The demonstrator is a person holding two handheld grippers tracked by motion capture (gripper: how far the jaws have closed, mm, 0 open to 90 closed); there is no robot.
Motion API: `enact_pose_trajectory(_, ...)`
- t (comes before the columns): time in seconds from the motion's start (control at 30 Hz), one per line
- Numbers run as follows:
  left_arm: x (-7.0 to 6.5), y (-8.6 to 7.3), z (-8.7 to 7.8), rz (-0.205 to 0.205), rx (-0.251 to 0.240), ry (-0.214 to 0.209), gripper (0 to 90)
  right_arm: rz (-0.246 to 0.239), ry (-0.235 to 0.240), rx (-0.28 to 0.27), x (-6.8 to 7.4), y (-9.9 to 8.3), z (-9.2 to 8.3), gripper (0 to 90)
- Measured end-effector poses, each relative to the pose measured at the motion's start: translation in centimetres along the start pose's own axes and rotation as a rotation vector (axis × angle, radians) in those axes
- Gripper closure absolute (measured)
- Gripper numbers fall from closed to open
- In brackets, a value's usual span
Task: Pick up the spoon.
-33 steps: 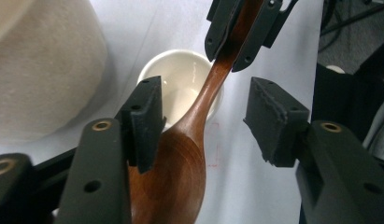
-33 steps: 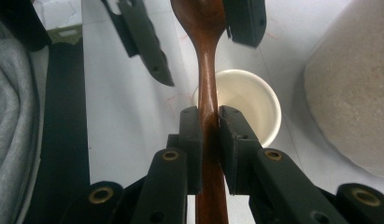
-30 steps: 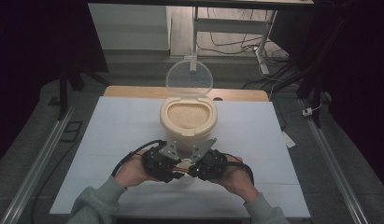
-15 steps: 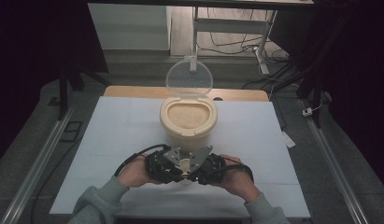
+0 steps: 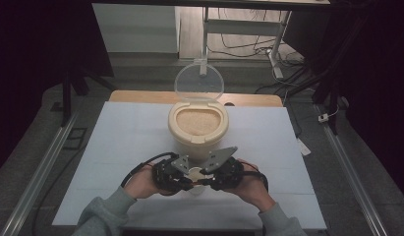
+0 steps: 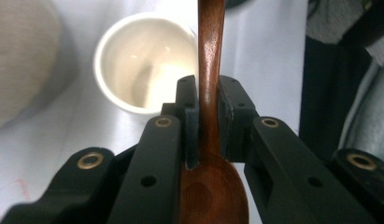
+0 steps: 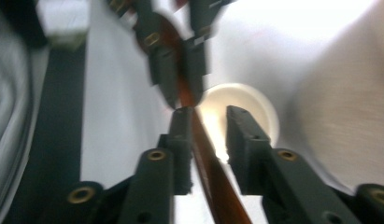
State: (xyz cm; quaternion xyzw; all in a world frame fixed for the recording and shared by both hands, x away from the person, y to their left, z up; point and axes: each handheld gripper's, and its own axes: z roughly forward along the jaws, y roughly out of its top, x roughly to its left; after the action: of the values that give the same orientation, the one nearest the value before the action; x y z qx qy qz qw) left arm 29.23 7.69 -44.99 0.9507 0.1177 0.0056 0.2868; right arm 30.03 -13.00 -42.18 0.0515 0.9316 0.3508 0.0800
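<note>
Left claw (image 6: 208, 105) clamped on wooden spoon (image 6: 211, 56), right claw (image 7: 206, 116) just parted, spoon handle between, white cup (image 6: 143, 63) below

The high view is dim, its surroundings sunk in near-black, with the pale bench (image 5: 121, 147) the brightest area. The left gripper view is sharp at the jaws, while the white cup (image 6: 143, 65) beyond them is softly blurred, with glare inside. The right gripper view is smeared by motion blur and overexposed beyond its jaws.

A brown wooden spoon (image 6: 210, 70) is held off the desk, its handle passing over a small, empty white cup (image 6: 143, 63) standing upright.
</note>
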Motion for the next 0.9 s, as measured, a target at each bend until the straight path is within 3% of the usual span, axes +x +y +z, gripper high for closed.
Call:
enact_pose_trajectory(0.13, 0.2, -0.3, -0.8, -0.021, -0.052, 0.047, 79.0, 0.141, -0.082, -0.137, -0.8, -0.7, -1.6, 52.5)
enact_pose_trajectory(0.17, 0.2, -0.3, -1.1, -0.025, -0.066, 0.059, 79.0, 0.141, -0.082, -0.137, -0.8, -0.7, -1.6, 52.5)
enact_pose_trajectory(0.2, 0.2, -0.4, -1.3, -0.028, -0.080, 0.069, 79.0, 0.206, -0.120, -0.188, -1.1, -1.1, -2.3, 48.1)
enact_pose_trajectory(0.23, 0.2, -0.5, -1.5, -0.031, -0.091, 0.080, 79.0, 0.206, -0.120, -0.188, -1.1, -1.1, -2.3, 48.1)
enact_pose_trajectory(0.27, 0.2, -0.5, -1.7, -0.034, -0.103, 0.092, 79.0, 0.260, -0.160, -0.231, -1.2, -1.6, -2.8, 44.2)
enact_pose_trajectory(0.33, 0.3, -0.7, -2.1, -0.039, -0.125, 0.110, 79.0, 0.287, -0.171, -0.253, -1.2, -1.8, -3.0, 42.8)
enact_pose_trajectory(0.37, 0.3, -0.7, -2.2, -0.041, -0.135, 0.121, 79.1, 0.339, -0.187, -0.294, -1.3, -2.3, -3.3, 38.3)
enact_pose_trajectory(0.4, 0.2, -0.7, -2.3, -0.045, -0.144, 0.129, 79.1, 0.339, -0.187, -0.294, -1.3, -2.3, -3.3, 38.3)
enact_pose_trajectory(0.43, 0.2, -0.8, -2.4, -0.046, -0.154, 0.134, 79.0, 0.390, -0.191, -0.344, -1.3, -2.8, -3.5, 36.0)
enact_pose_trajectory(0.47, 0.2, -0.8, -2.5, -0.048, -0.160, 0.138, 79.0, 0.390, -0.191, -0.344, -1.3, -2.8, -3.5, 36.0)
enact_pose_trajectory(0.57, 0.1, -0.8, -2.7, -0.052, -0.177, 0.162, 79.1, 0.457, -0.211, -0.369, -1.4, -3.4, -3.4, 31.8)
enact_pose_trajectory(0.63, 0.1, -0.8, -2.7, -0.058, -0.193, 0.176, 79.1, 0.467, -0.212, -0.371, -1.4, -3.5, -3.3, 31.0)
enact_pose_trajectory(0.9, -0.2, -0.7, -2.8, -0.062, -0.231, 0.214, 79.1, 0.536, -0.166, -0.403, -0.9, -3.4, -1.8, 31.3)
